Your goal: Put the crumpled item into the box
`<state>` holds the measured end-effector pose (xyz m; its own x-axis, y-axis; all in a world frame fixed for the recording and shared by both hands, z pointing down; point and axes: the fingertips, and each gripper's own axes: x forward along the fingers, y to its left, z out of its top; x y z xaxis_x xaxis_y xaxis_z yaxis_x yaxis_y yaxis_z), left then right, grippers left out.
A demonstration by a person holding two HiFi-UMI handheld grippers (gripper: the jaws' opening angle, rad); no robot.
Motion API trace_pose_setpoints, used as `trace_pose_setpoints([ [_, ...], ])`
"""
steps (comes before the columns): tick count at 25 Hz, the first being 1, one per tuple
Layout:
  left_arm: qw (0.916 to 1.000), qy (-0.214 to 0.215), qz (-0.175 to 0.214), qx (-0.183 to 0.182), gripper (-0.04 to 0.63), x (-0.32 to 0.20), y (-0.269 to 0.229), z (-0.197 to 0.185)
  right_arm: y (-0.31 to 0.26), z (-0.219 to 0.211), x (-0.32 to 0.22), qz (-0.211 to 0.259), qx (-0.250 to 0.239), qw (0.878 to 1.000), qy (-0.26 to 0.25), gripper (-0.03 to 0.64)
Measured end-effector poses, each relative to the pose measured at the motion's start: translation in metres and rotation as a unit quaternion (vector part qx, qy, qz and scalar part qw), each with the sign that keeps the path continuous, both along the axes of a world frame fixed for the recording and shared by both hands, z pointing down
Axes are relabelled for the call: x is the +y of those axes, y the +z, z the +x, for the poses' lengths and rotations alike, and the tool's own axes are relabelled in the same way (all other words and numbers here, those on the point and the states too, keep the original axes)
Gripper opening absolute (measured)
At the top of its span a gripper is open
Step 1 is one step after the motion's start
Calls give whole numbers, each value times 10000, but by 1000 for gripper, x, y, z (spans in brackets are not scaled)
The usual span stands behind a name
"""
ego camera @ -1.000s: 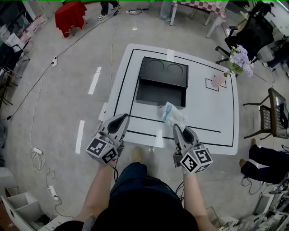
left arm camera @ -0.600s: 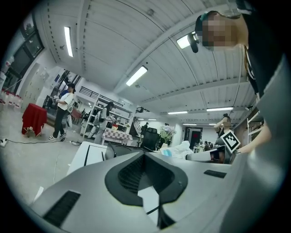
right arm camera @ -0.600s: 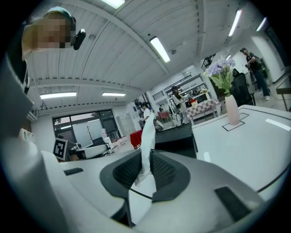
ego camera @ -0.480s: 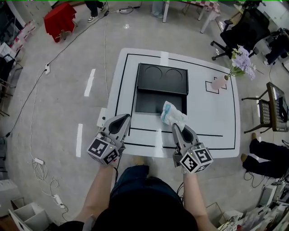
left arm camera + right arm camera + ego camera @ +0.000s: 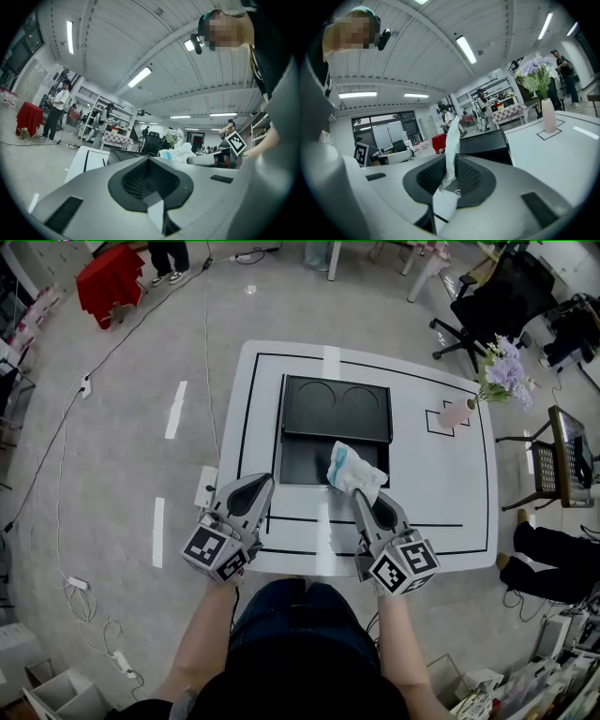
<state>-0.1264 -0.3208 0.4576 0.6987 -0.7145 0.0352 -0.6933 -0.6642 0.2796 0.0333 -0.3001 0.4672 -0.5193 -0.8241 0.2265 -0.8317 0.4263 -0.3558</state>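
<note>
A: Hands, quick?
B: Both your arms reach fwd. Your right gripper tips slightly down, jaws pinched on the crumpled item, over the box's near right corner. Your left gripper, by the box's near left corner: level, jaws together, empty.
A: Count?
B: 2 grippers, 1 item, 1 box.

From overhead, we wear a black top and dark blue trousers, our forearms bare. Our left tongs and right tongs are smooth grey shells tapering to a point. Both are lined inside with black ribbed pads. Behind each sits a white cube printed with black square markers, the left cube and the right cube. A small black camera is mounted at our head, and dark slots mark the grey shells' upper faces.
</note>
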Motion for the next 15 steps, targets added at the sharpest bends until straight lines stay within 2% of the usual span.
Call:
trace_pose_setpoints([
  [15, 9994, -299, -198, -14, 0, -25, 14, 3, 19, -9, -33, -379, 432, 9972, -480, 60],
])
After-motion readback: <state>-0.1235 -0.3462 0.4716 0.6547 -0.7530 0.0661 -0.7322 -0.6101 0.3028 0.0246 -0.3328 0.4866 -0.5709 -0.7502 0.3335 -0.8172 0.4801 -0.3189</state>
